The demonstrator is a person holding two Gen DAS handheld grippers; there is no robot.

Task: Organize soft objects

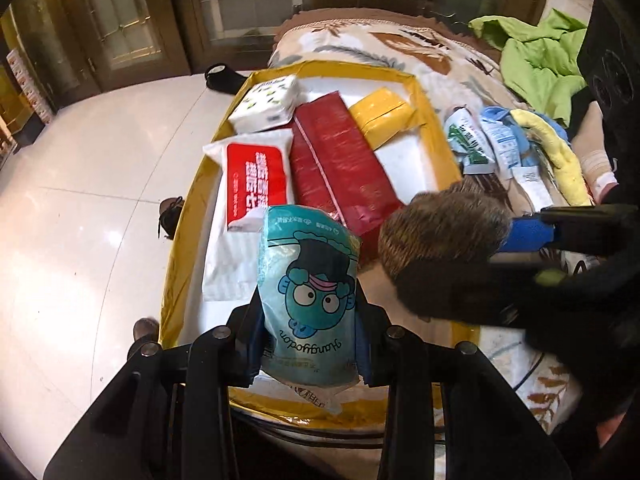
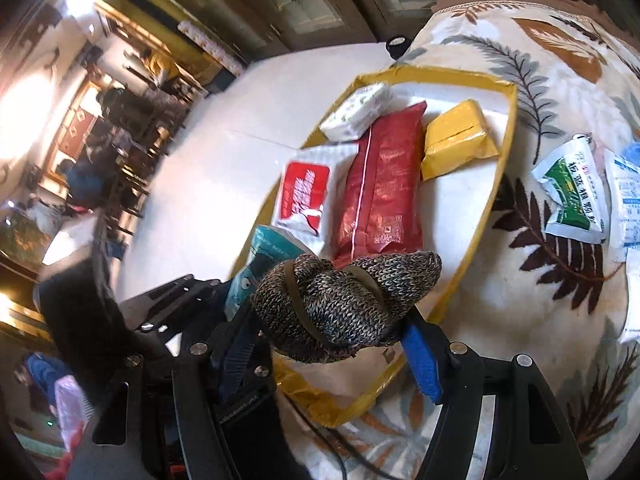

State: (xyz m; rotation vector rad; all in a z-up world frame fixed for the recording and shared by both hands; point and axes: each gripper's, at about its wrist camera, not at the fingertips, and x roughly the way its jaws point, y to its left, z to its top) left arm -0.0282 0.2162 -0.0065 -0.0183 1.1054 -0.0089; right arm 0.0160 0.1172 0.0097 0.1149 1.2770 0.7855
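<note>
Progress: roughly midway by the look of it; four soft packs already in the yellow-rimmed shallow fabric tray with white floor, two more items held above it, several left outside.
In tray: small white tissue pack with green leaf print at far left corner; white wet-wipe pack with red label nearer, flat; long red foil bag down the middle; yellow plastic-wrapped pack at far right, leaning on the red bag's side.
Left gripper: closed on teal tissue pack with cartoon fish-face print, pinched on both sides at its lower half, pack upright, raised over the tray's near end, not yet set down.
Right gripper: partly closed around brown-grey knitted bundle tied with a dark band; bundle bulges past both blue pads, hanging over the tray's near right edge.
Left to do: green-and-white sachet, white-and-blue sachet, yellow and blue cloths, green garment, all on the leaf-patterned blanket right of the tray.
Look of held items: teal pack glossy, plump, slightly dented where clamped; knit bundle squashy, rounded.
Free space: bare white floor at tray's near end and right side.
</note>
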